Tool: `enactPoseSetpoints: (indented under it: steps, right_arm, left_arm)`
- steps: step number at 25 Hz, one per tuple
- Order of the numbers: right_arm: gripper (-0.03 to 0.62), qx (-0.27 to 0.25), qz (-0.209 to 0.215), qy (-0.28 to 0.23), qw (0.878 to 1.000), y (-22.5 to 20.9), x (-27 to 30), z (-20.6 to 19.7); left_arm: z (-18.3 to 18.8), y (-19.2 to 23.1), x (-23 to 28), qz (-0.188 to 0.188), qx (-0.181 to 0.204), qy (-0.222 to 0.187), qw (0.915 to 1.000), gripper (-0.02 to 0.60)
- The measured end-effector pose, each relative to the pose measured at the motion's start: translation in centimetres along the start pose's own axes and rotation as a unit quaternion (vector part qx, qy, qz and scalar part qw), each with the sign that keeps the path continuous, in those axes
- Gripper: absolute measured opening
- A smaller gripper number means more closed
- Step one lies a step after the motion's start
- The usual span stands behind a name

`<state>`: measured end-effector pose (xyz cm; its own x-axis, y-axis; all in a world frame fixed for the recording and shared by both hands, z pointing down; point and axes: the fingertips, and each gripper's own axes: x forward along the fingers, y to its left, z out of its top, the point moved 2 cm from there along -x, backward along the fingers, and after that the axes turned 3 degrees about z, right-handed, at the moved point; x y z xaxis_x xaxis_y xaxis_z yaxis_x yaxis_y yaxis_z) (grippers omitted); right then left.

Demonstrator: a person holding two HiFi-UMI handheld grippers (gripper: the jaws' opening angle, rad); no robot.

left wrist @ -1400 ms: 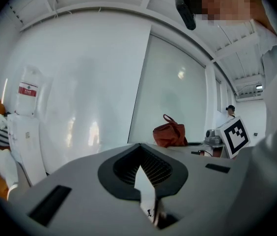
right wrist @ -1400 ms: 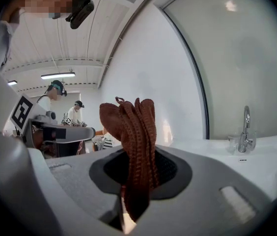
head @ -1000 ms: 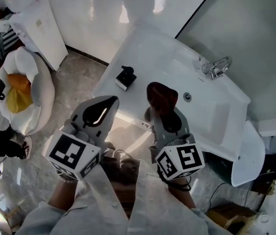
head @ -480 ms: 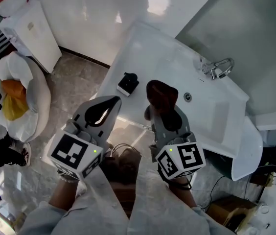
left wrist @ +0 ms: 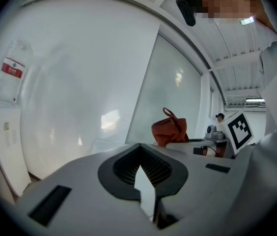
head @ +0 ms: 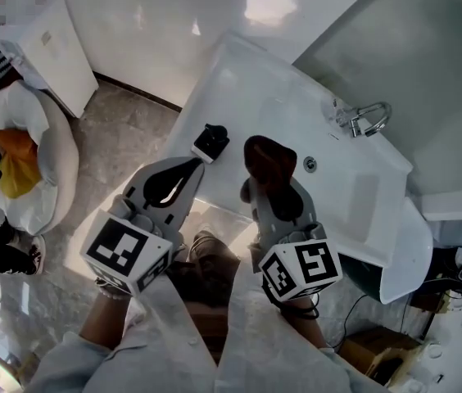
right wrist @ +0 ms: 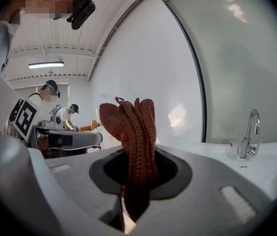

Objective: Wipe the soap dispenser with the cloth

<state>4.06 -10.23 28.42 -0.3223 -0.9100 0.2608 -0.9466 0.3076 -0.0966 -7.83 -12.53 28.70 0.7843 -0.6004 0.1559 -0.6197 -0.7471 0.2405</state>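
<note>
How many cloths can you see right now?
1. The brown knitted cloth is clamped in the right gripper. The yellow-orange bundle in the white sack may be fabric too; I cannot tell.

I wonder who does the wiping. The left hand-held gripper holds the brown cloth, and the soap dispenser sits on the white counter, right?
Wrong side: the right hand-held gripper holds the brown cloth, as the right gripper view shows. The left hand-held gripper is shut, empty. The soap dispenser does sit on the white counter.

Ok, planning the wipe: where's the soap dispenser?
In the head view, the soap dispenser stands at the left end of the sink counter, just beyond the left tongs, left of the cloth.
</note>
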Motion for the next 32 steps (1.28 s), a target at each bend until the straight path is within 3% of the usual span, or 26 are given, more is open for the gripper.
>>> enactPoseSetpoints:
  steps: [15, 32]
  right_arm:
    - [0.084, 0.008, 0.050, 0.022, 0.998, -4.0, 2.0, -0.9]
    - [0.083, 0.026, 0.063, 0.062, 0.996, -6.8, 3.2, -4.0]
  left_arm:
    - [-3.2, 1.2, 4.3, 0.062, 0.006, 0.048, 0.9969, 0.008]
    - [-11.1, 3.2, 10.1, 0.066, 0.051, 0.150, 0.9851, 0.247]
